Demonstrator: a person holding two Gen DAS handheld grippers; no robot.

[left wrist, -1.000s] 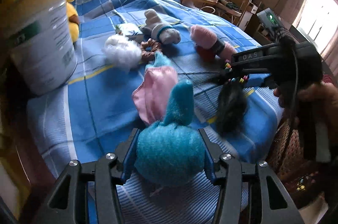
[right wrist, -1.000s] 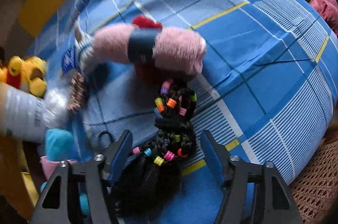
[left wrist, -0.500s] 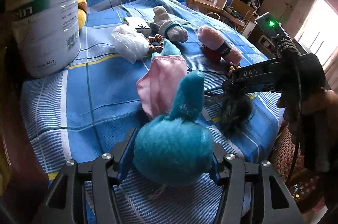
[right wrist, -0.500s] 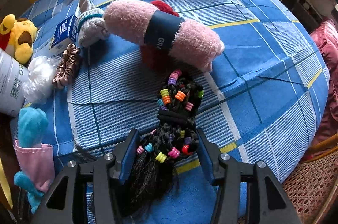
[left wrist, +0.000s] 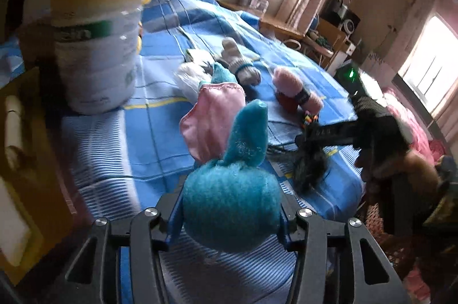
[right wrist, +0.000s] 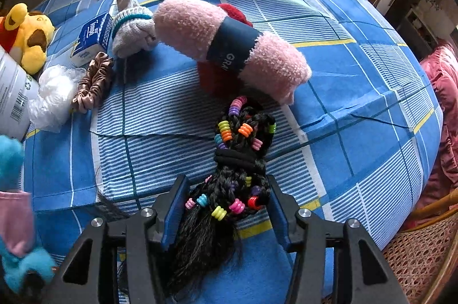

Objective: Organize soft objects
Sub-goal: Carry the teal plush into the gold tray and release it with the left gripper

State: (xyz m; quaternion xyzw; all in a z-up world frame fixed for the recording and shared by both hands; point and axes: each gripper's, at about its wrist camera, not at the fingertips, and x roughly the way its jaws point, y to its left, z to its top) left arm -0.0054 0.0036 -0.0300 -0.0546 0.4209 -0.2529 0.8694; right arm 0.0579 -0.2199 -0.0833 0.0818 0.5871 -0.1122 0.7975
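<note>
While the lettering is mostly smeared by blur, a few bits read fine: the dark band around the pink roll (right wrist: 232,46) shows "GRA" before it wraps out of sight, the little blue-and-white tissue pack (right wrist: 93,39) says "Tempo", and the big white can (left wrist: 96,63) has a green stripe with letters ending in "ein", plus a barcode and recycling mark on its side in the right wrist view.

The left tool (left wrist: 230,213) is clamped on the teal plush (left wrist: 232,206), both pads pressed into its fuzzy round end. The toy's pink cloth (left wrist: 213,120) hangs out ahead of it over the blue checked bedspread (right wrist: 357,80). The right tool (right wrist: 229,208) is closed down narrow on the black braid bundle (right wrist: 237,166), the one strung with colored beads and a black band. The pads squeeze it near the loose hair end, and the beaded end lies on the bedspread, touching the pink roll.

Other stuff: a red fuzzy thing (right wrist: 217,79) tucked under the pink roll, a grey sock ball (right wrist: 133,30) with a teal stripe touching the roll's left end, a brown scrunchie (right wrist: 94,82) beside a crumpled clear bag (right wrist: 53,96), and a yellow bear (right wrist: 24,36) behind the can. The can and bag sit right beside the teal plush's side of the bed, and a wicker chair (right wrist: 423,252) edges in at lower right.
</note>
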